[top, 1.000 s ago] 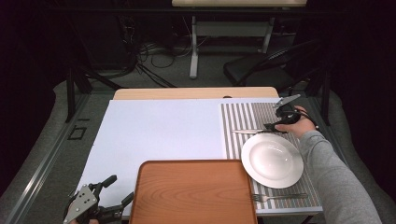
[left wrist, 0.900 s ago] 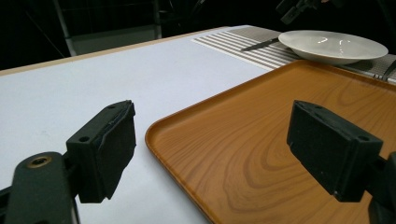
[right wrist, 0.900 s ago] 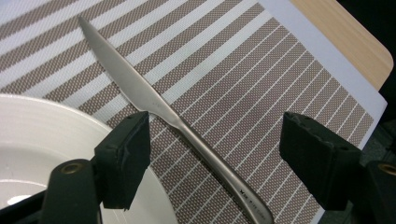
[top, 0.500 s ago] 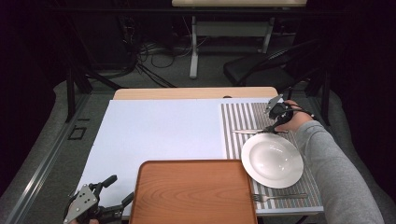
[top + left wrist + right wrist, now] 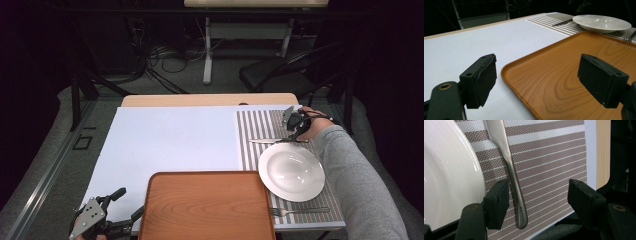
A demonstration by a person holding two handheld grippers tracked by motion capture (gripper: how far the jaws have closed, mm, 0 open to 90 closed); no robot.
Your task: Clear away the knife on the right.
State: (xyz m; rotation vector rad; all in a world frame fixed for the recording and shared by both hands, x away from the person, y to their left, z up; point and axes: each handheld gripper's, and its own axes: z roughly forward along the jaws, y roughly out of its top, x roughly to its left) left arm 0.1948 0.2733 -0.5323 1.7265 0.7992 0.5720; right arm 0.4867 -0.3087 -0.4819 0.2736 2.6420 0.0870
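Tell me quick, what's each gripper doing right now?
Left gripper: open, holding nothing, beside the wooden tray.
Right gripper: open but has just been closing, with the knife handle between its jaws, not yet gripped.

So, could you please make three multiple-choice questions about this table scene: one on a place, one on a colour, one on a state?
1. Where does the knife lie?
A. on the wooden tray
B. on the striped placemat beside the plate
C. on the plate

2. What colour is the plate?
A. white
B. blue
C. black

3. How does the right gripper stand?
A. shut on the fork
B. shut on the plate rim
C. open, with the knife handle between its jaws

Answers:
1 B, its handle rests on the placemat next to the plate's rim.
2 A, it looks plain white from above.
3 C, the jaws have been closing, but a gap remains on each side of the handle.
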